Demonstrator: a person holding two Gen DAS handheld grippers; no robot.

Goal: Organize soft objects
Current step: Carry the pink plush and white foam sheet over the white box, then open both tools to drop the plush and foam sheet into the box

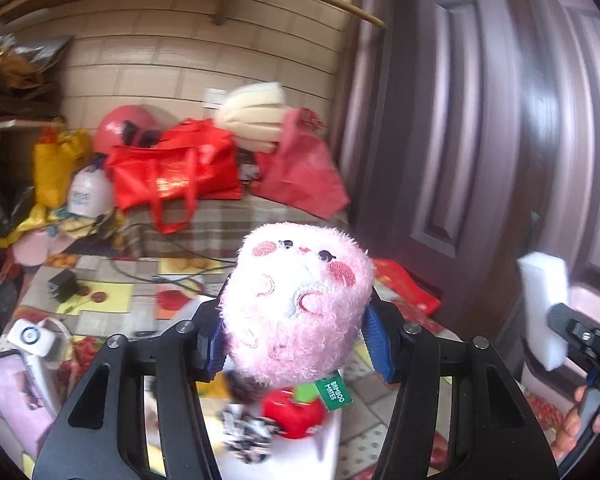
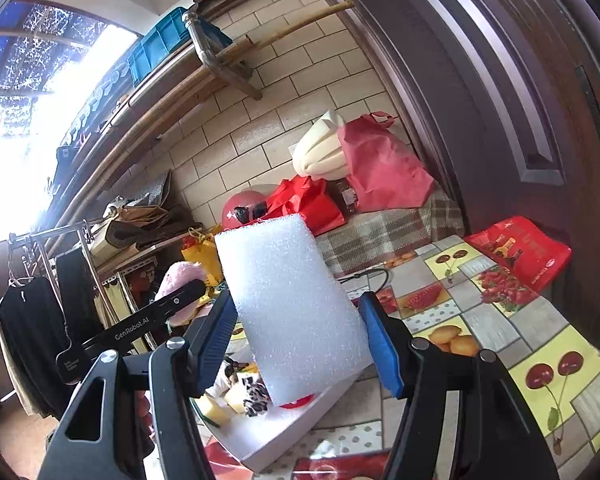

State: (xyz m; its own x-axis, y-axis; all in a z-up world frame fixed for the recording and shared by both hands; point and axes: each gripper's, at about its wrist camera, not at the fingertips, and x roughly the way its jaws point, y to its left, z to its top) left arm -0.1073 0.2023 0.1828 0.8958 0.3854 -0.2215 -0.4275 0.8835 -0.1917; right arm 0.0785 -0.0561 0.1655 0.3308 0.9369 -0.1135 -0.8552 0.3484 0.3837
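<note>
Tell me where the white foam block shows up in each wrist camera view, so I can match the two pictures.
Left wrist view: the white foam block is at the far right edge, held up by the right gripper.
Right wrist view: the foam block fills the centre, between the blue pads.
Shared landmark: the white tray low in both views, below the held things.

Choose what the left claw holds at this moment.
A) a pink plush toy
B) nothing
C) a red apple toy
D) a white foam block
A: in the left wrist view the left claw is shut on the pink plush toy; the white foam block sits in the right claw.
</note>
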